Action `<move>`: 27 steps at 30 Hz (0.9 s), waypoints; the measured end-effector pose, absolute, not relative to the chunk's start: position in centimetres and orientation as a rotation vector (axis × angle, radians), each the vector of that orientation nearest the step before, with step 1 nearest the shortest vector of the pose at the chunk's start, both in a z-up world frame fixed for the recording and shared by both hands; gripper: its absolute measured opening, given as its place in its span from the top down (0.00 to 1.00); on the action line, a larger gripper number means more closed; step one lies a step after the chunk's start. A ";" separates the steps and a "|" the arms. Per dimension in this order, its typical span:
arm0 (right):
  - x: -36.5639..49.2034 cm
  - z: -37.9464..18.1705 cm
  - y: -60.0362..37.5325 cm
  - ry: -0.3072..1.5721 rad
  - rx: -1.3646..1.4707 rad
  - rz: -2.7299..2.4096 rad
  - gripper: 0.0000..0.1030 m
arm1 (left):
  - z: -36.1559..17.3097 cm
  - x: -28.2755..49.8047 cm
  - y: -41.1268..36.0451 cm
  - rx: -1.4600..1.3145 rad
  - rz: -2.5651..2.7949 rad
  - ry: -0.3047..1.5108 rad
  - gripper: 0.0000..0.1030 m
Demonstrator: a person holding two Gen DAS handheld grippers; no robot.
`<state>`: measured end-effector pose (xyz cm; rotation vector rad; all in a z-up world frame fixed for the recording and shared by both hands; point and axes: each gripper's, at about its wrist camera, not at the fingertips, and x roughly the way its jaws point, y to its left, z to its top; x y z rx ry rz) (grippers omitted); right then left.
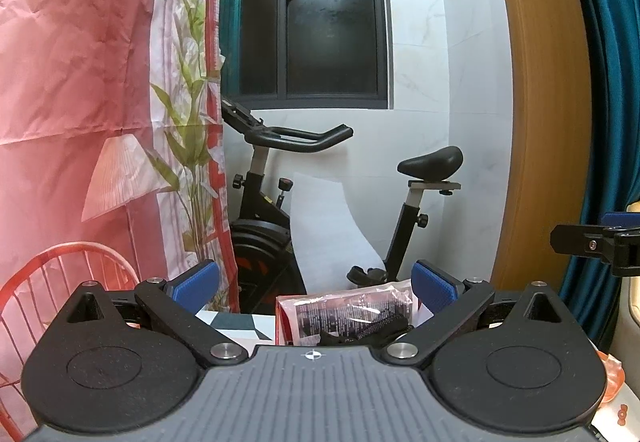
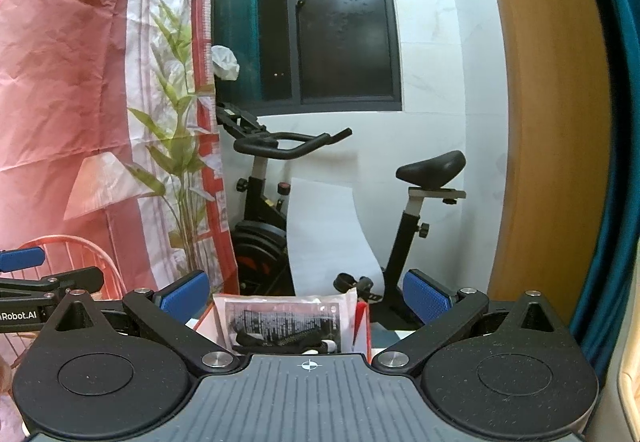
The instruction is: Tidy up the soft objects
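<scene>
Packet (image 2: 286, 322) lies just ahead of both hand-held grippers.
Its long axis runs crosswise; right hand-held gripper (image 2: 306, 296) and left hand-held gripper (image 1: 316, 284) both gape wide, empty, about equally near.

Left gripper (image 1: 315, 284) held level and pointed forward, blue pads (image 1: 198, 282) spread wide apart, nothing between them. Right gripper (image 2: 306, 292) held in the same way, level, blue pads (image 2: 426, 296) also spread wide with nothing clamped. Both kept side by side at about the same height: right gripper seen at the right edge of the left wrist view, left gripper seen at the left edge of the right wrist view. Seemed slightly apart, not touching, though only the tips were visible there. No hands or sleeves visible in either view.
</scene>
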<state>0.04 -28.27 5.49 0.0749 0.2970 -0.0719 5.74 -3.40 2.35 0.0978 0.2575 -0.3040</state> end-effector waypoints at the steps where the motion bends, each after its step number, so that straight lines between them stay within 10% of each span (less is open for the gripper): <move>1: 0.1 5.5 -28.2 0.297 0.075 -0.072 0.00 | 2.4 5.7 -3.4 0.101 -0.305 0.256 0.00; 27: -0.1 5.4 -29.0 0.299 0.080 -0.092 0.00 | 2.6 5.6 -3.6 0.120 -0.311 0.243 0.00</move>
